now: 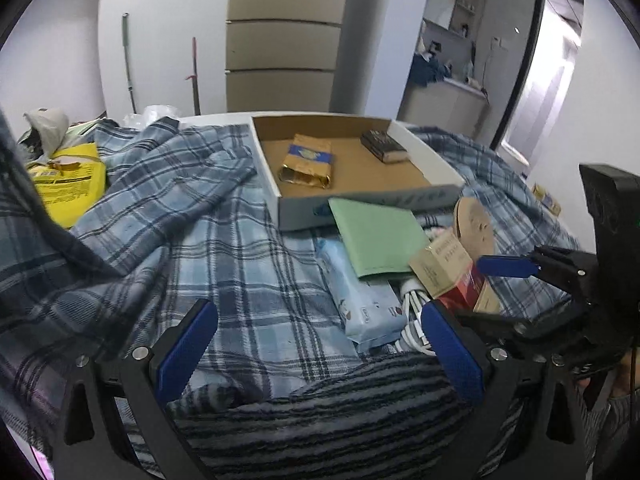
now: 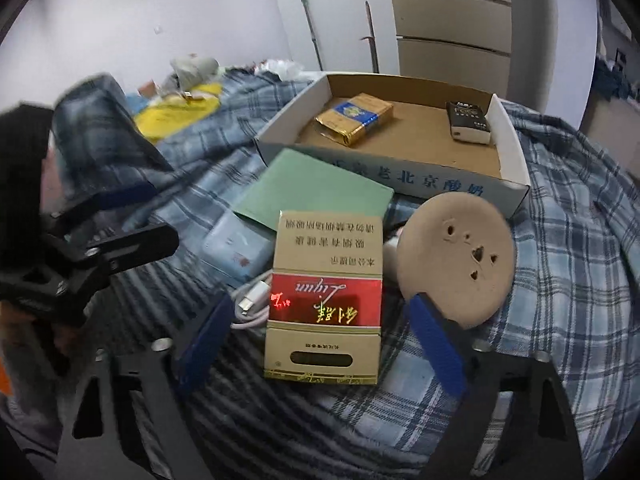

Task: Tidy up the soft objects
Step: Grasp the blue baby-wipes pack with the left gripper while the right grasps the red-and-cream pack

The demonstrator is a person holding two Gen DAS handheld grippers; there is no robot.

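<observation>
Plaid blanket [image 1: 248, 280] lies rumpled, blue-and-white checked, under scattered clutter.

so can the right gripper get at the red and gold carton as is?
Probably yes. The red and gold carton sits between the open pads of the right gripper, nothing on top. The round tan disc crowds one pad.

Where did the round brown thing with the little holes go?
The round brown disc sits on the plaid blanket, in front of the cardboard tray and right of the red and gold box, as the right wrist view shows.
</observation>
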